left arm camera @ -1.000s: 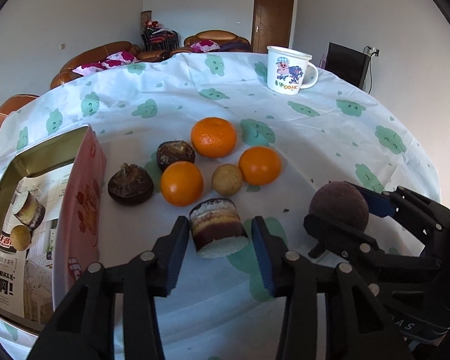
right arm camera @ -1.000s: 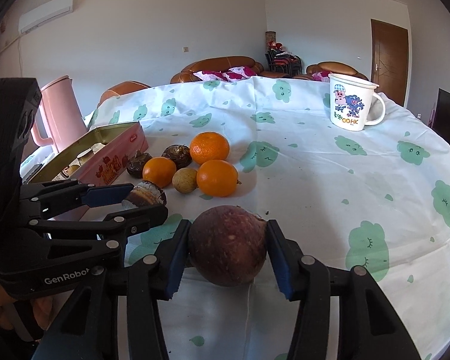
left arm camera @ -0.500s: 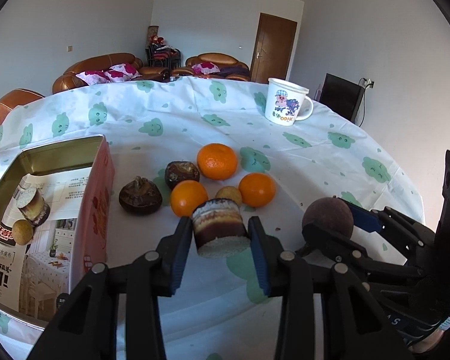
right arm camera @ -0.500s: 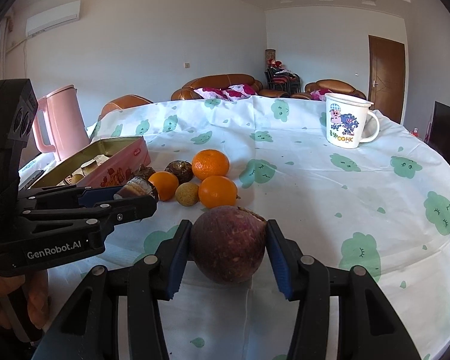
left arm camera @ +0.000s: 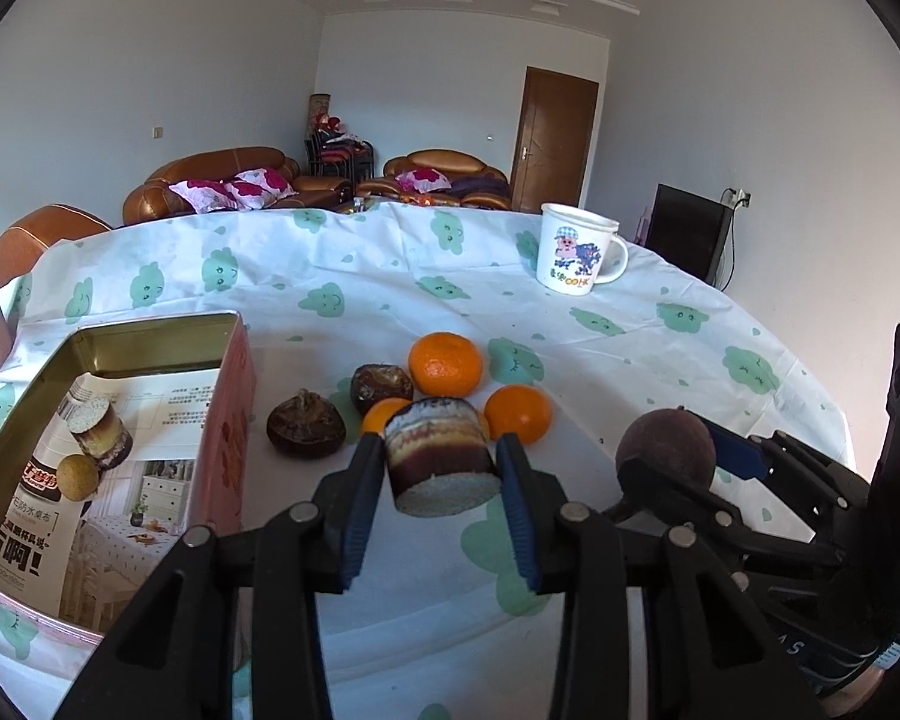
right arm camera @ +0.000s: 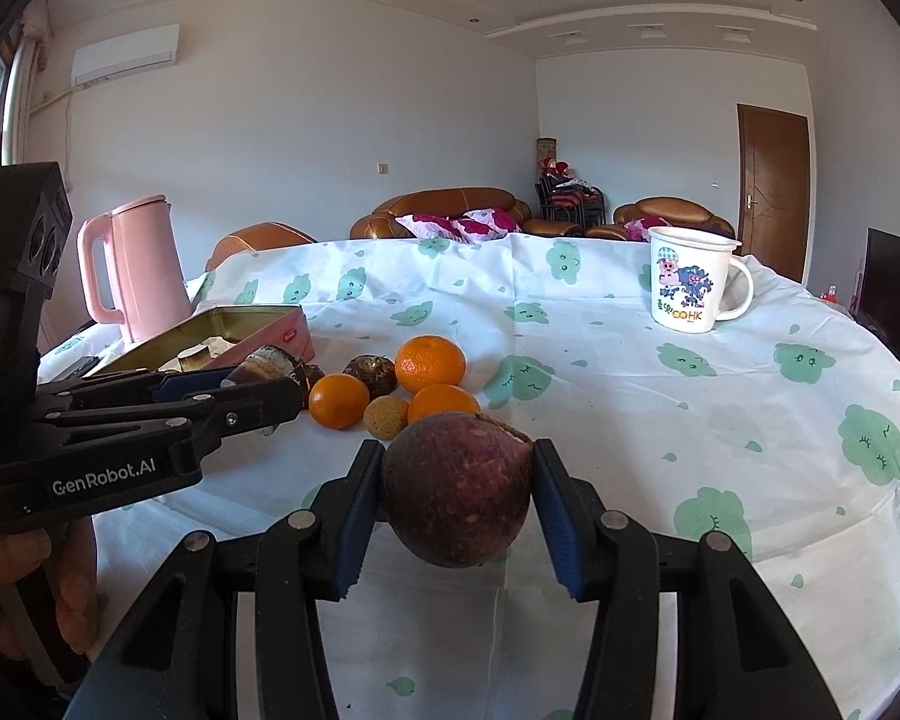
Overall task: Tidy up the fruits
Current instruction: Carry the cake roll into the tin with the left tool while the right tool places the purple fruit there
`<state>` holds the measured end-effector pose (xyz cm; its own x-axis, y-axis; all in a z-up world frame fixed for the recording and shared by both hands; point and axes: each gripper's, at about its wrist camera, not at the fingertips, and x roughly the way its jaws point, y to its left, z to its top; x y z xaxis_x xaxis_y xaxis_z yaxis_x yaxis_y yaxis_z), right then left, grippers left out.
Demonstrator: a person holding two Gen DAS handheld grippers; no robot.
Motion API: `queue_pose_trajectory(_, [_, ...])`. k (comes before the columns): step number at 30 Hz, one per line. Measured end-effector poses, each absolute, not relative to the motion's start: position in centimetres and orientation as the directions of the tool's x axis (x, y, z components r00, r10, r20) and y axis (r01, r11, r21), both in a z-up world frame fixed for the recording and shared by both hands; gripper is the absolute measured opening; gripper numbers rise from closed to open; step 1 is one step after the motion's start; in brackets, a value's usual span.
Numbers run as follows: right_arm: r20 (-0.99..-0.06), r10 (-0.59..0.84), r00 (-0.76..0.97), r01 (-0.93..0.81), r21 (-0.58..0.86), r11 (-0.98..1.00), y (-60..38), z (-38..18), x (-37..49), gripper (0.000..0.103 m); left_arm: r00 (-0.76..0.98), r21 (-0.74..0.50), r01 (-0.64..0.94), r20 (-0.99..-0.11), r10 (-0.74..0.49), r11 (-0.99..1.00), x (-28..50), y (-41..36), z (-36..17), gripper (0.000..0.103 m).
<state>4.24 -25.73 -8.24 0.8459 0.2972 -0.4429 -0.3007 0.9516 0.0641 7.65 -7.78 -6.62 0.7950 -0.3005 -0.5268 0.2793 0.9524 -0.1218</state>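
Observation:
My left gripper is shut on a brown striped sugarcane piece and holds it above the table. My right gripper is shut on a round dark purple fruit, also lifted; it shows in the left wrist view. On the cloth lie three oranges, two dark water chestnuts and a small tan longan. The open pink tin at the left holds a sugarcane piece and a longan.
A white cartoon mug stands at the far right of the table. A pink kettle stands behind the tin. The tablecloth is white with green prints. Sofas and a door lie beyond.
Both grippers have risen from the table, each carrying its piece, and both views tilted up. The sugarcane piece was gripped and lifted off the cloth.

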Motion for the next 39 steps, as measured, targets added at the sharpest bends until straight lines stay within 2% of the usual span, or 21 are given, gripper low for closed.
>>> queue_pose_trajectory(23, [-0.324, 0.333, 0.885, -0.333, 0.057, 0.941, -26.1, -8.0, 2.4, 0.051, 0.869, -0.075, 0.251, -0.421, -0.259, 0.965, 5.6, -7.6, -5.5, 0.04])
queue_pose_trajectory(28, [-0.349, 0.319, 0.881, -0.326, 0.04, 0.945, -25.6, -7.7, 2.7, 0.051, 0.875, -0.061, 0.245, -0.415, -0.248, 0.967, 5.2, -7.3, -5.3, 0.04])
queue_pose_trajectory(39, [-0.353, 0.461, 0.814, -0.459, 0.093, 0.883, -22.1, -3.6, 4.5, 0.051, 0.903, -0.088, 0.13, -0.401, -0.154, 0.988, 4.7, -2.2, -3.8, 0.04])
